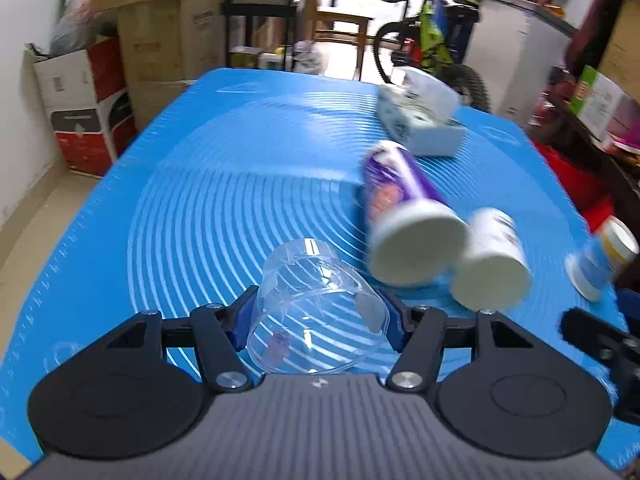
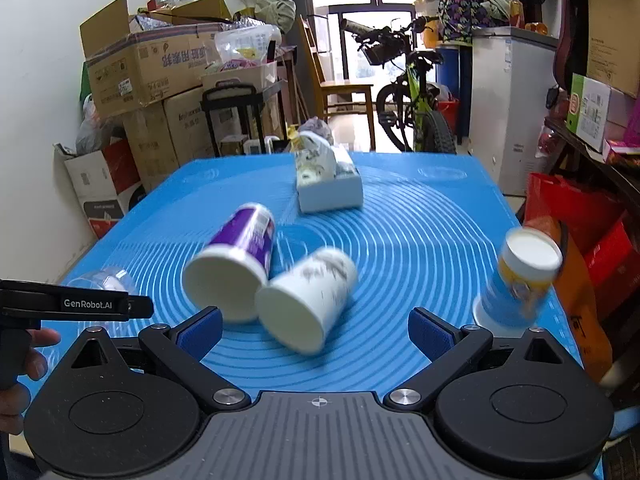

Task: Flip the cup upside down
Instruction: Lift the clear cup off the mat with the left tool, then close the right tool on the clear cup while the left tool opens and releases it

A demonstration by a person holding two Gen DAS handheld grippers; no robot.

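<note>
My left gripper (image 1: 318, 320) is shut on a clear plastic cup (image 1: 316, 312), held tilted with its mouth toward the camera, just above the blue mat (image 1: 200, 200). The same cup shows faintly in the right wrist view (image 2: 102, 280), behind the left gripper's body. My right gripper (image 2: 316, 334) is open and empty; a white paper cup (image 2: 308, 300) lies on its side between and just beyond its fingers, mouth toward me. A purple cup (image 2: 236, 264) lies on its side beside it. A blue-and-yellow cup (image 2: 516, 284) stands tilted at the mat's right edge.
A white tissue box (image 2: 328, 184) sits at the far middle of the mat (image 2: 420, 240). Cardboard boxes (image 2: 152, 80) stack at the left beyond the table, a bicycle (image 2: 416, 112) and a chair behind, red bags (image 2: 580, 232) to the right.
</note>
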